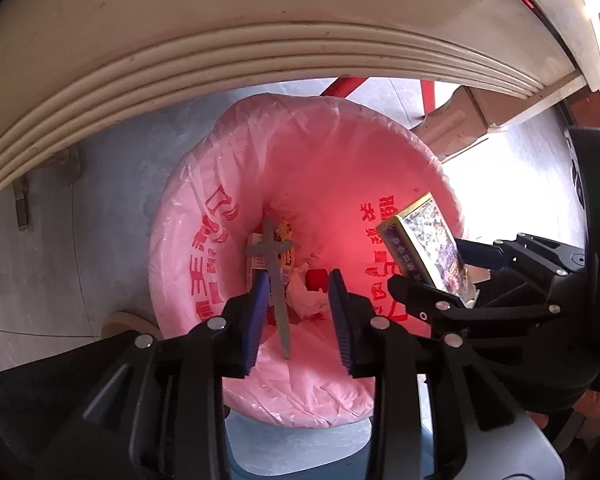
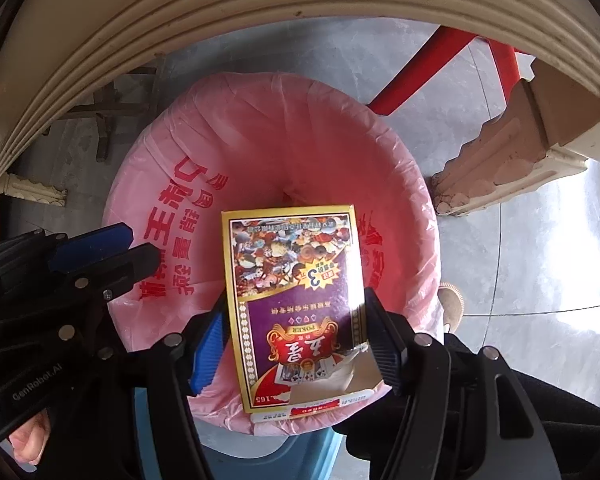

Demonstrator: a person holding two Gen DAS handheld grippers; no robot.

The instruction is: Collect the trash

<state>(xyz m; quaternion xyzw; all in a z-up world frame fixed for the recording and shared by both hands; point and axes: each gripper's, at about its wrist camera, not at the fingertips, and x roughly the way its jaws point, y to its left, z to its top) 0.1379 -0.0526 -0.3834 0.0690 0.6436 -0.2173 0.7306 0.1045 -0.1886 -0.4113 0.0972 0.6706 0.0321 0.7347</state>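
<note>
1. Wrappers and tissue already lie at the bottom of the pink-lined bin (image 1: 300, 152).
2. The left hand-held gripper (image 1: 298, 312), jaws parted, has a grey stick (image 1: 278, 280) loose between them, seemingly dropping in.
3. The right hand-held gripper (image 2: 296, 336) clamps a card box (image 2: 296, 292) above the bin; I'd say it goes next.

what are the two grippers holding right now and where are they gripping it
Right hand-held gripper: card box, by its long side edges near one end. Left hand-held gripper: open, holding nothing.

A yellow-edged playing-card box (image 2: 296, 308) stands upright above the open bin with its pink liner (image 2: 260, 128). A grey cross-shaped piece (image 1: 274, 268) hangs over the bin's mouth; wrappers (image 1: 300, 288) lie at the bottom.
</note>
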